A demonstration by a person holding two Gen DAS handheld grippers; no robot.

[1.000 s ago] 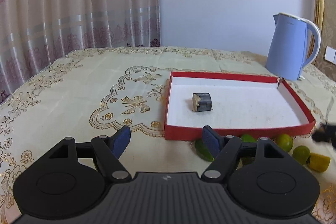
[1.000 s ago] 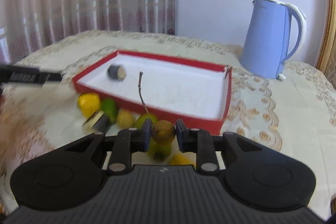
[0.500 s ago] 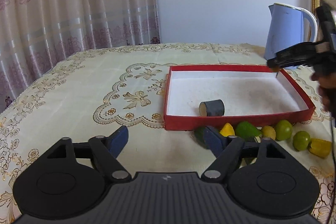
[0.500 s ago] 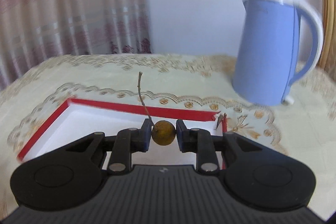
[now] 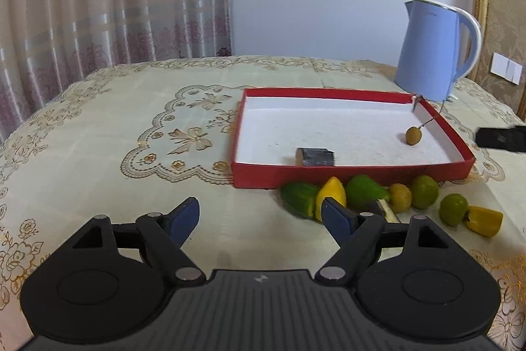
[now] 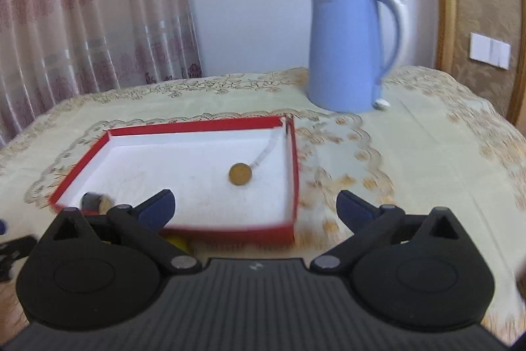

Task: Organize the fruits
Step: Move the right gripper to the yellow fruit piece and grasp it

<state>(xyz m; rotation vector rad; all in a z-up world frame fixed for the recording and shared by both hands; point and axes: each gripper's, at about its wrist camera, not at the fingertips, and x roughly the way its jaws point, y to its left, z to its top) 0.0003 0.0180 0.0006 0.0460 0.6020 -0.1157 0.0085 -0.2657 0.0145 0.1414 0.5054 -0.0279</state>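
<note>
A red tray (image 5: 348,176) with a white floor lies on the tablecloth; it also shows in the right wrist view (image 6: 292,160). In it lie a small brown stemmed fruit (image 5: 413,135) (image 6: 240,174) and a dark cut piece (image 5: 315,157) (image 6: 95,201). A row of green and yellow fruits (image 5: 365,191) lies along the tray's front wall. My left gripper (image 5: 260,213) is open and empty in front of that row. My right gripper (image 6: 255,206) is open and empty above the tray's near edge.
A blue electric kettle (image 5: 430,50) (image 6: 348,48) stands behind the tray at the back right. A green fruit (image 5: 453,214) and a yellow piece (image 5: 484,221) lie at the right. Curtains hang behind the table. The right gripper's dark edge (image 5: 503,138) shows at the far right.
My right gripper has opened and let go of the brown stemmed fruit, which now lies in the tray. The right gripper has drawn back. The left gripper has stayed open.
</note>
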